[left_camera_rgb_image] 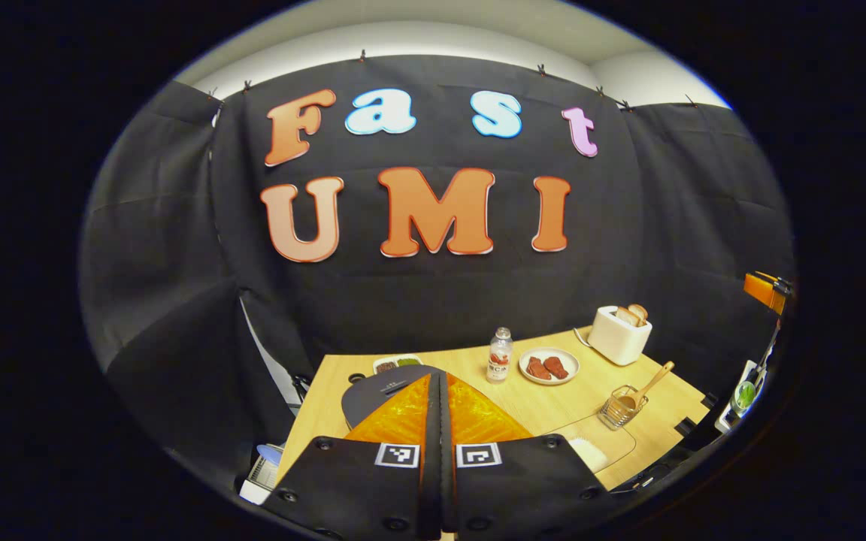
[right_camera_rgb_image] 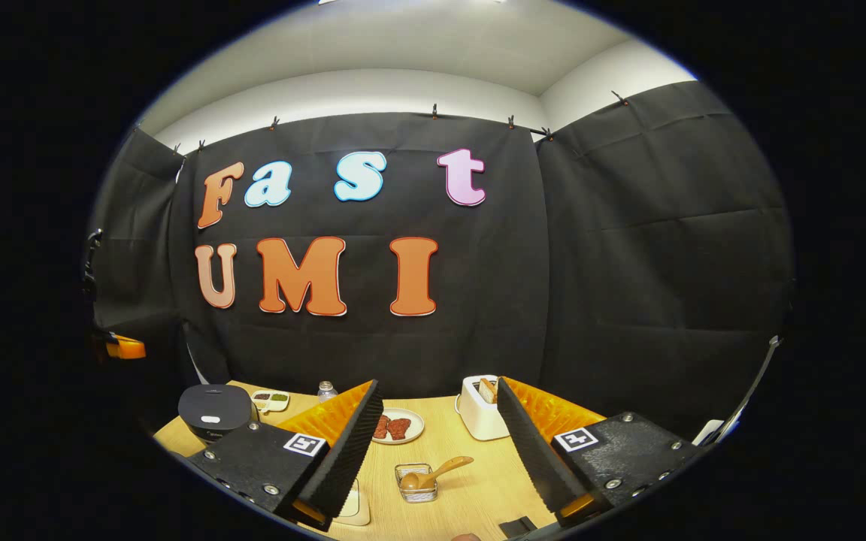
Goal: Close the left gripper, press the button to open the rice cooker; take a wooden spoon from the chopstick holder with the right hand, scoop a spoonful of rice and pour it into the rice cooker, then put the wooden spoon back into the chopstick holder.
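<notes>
I see the left gripper (left_camera_rgb_image: 438, 391) with its jaws pressed together, nothing between them. The rice cooker (left_camera_rgb_image: 380, 394) lies just beyond their tips, partly hidden behind them, with its dark lid down. The right gripper (right_camera_rgb_image: 437, 421) has its jaws spread wide, and they hold nothing. Between them, lower on the table (right_camera_rgb_image: 470, 488), stands the chopstick holder (right_camera_rgb_image: 416, 482), a small wire basket, with the wooden spoon (right_camera_rgb_image: 433, 474) leaning in it, handle to the right. In the right gripper view the rice cooker (right_camera_rgb_image: 215, 412) is far to the left of the jaws. The left gripper view shows a bottle (left_camera_rgb_image: 500, 355) and a plate (left_camera_rgb_image: 549, 367) ahead, and the toaster (left_camera_rgb_image: 619, 335) to the right.
</notes>
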`<state>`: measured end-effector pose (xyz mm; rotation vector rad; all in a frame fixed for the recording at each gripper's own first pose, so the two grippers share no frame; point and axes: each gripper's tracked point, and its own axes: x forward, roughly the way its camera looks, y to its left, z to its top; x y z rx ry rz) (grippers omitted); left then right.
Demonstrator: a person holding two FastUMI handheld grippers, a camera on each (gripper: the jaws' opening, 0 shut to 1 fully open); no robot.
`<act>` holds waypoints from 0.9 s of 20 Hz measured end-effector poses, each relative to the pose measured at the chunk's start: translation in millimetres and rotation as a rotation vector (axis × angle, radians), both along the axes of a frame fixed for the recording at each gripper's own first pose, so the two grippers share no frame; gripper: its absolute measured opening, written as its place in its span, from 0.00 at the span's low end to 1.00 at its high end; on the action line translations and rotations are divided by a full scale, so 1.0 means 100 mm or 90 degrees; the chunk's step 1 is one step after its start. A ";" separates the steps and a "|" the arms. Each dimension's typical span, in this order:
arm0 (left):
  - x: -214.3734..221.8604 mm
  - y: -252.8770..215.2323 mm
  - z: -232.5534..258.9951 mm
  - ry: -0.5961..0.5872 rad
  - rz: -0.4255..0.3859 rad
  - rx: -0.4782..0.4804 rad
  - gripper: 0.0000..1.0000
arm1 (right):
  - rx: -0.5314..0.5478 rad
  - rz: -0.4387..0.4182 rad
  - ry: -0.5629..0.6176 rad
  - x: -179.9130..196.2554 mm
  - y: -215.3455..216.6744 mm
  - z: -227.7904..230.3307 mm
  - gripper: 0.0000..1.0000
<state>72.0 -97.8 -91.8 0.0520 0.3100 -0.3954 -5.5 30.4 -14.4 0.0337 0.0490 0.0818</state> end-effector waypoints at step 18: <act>0.58 -0.40 -1.77 0.194 -0.061 0.097 0.04 | 0.030 0.012 0.039 0.06 0.13 -0.27 0.95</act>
